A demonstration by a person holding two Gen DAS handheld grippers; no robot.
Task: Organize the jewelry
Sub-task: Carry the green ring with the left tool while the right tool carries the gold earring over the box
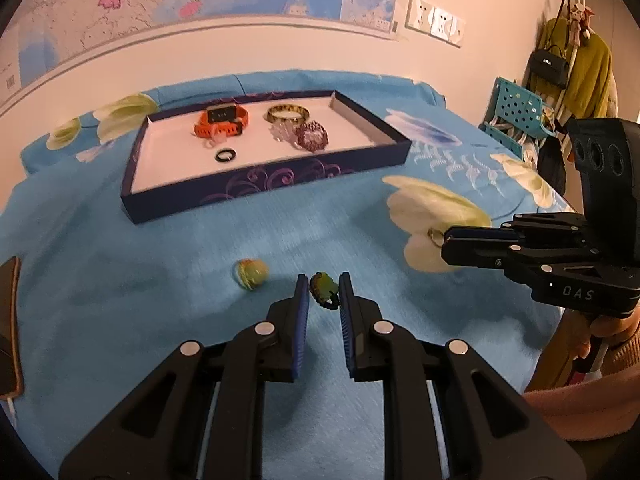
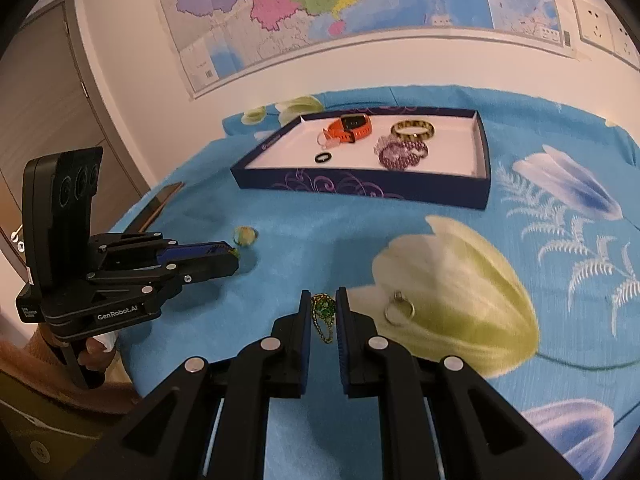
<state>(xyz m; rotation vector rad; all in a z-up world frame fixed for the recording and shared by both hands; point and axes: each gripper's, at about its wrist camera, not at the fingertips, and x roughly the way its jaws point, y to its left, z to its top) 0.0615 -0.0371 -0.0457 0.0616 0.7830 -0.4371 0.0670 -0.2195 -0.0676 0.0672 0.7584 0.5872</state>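
A dark blue tray [image 1: 264, 184] [image 2: 360, 186] at the back holds an orange watch [image 1: 222, 122] [image 2: 352, 126], a gold bangle [image 1: 288, 113] [image 2: 413, 130], a purple beaded bracelet [image 1: 312, 136] [image 2: 400, 154] and a black ring [image 1: 225, 156] [image 2: 323, 157]. My left gripper [image 1: 323, 290] [image 2: 234, 256] is shut on a green pendant [image 1: 324, 286]. My right gripper [image 2: 323, 308] [image 1: 444, 244] is shut on a green-and-gold pendant with a chain [image 2: 323, 312]. A yellow-green bead piece [image 1: 251, 274] [image 2: 245, 236] lies on the cloth left of my left gripper. A silver ring [image 2: 399, 310] lies right of my right gripper.
A blue floral cloth [image 1: 160, 280] [image 2: 520, 280] covers the table. A phone [image 1: 8, 320] [image 2: 162, 200] lies at the left edge. A map hangs on the wall behind. A blue crate [image 1: 516, 116] and hanging coats and bags stand at the right.
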